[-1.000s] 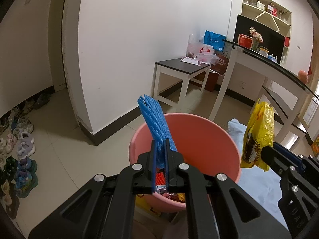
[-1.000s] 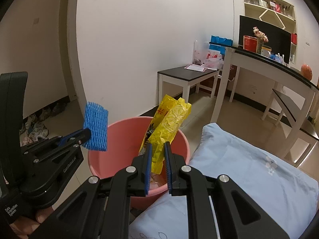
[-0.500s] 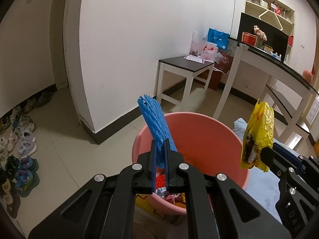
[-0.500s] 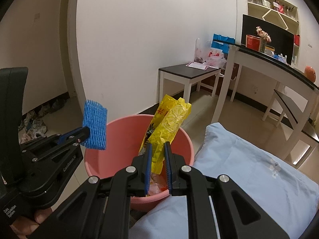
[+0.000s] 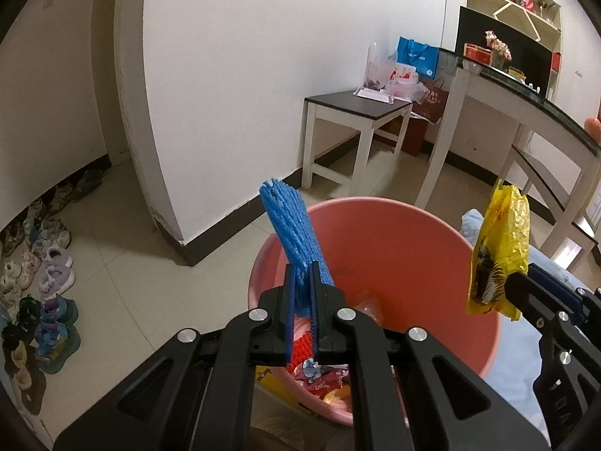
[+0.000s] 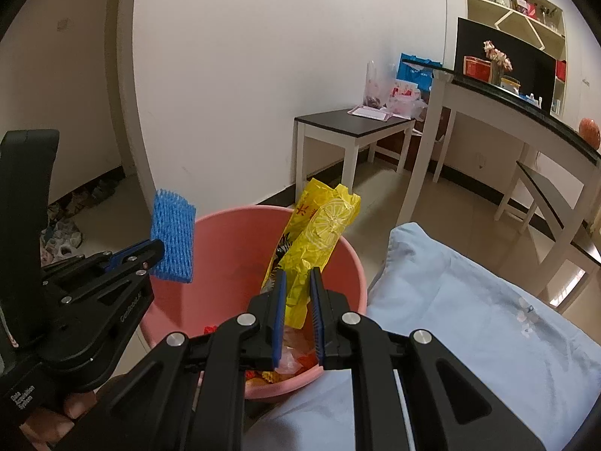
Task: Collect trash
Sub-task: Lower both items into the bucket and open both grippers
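Through the left wrist view, your left tool is clenching the blue foam net by its lower end, so the net is standing up over the near rim of the pink bucket; wrappers are already lying in the bucket's bottom. At the right edge of this view your other tool is gripping the yellow snack bag above the bucket's far rim. The net is looking very light, soft and springy, so it will likely cling to the pads rather than drop cleanly; holding it low, as you are doing, is leaving most of it free to fall inward. Through the right wrist view, your right tool is pinching the yellow snack bag near its bottom edge, the bag leaning up over the bucket, just beside the pale blue pillow. The bag is looking thin, crinkly and slippery, probably empty. Your left tool is showing here too, holding the foam net over the bucket's left side.
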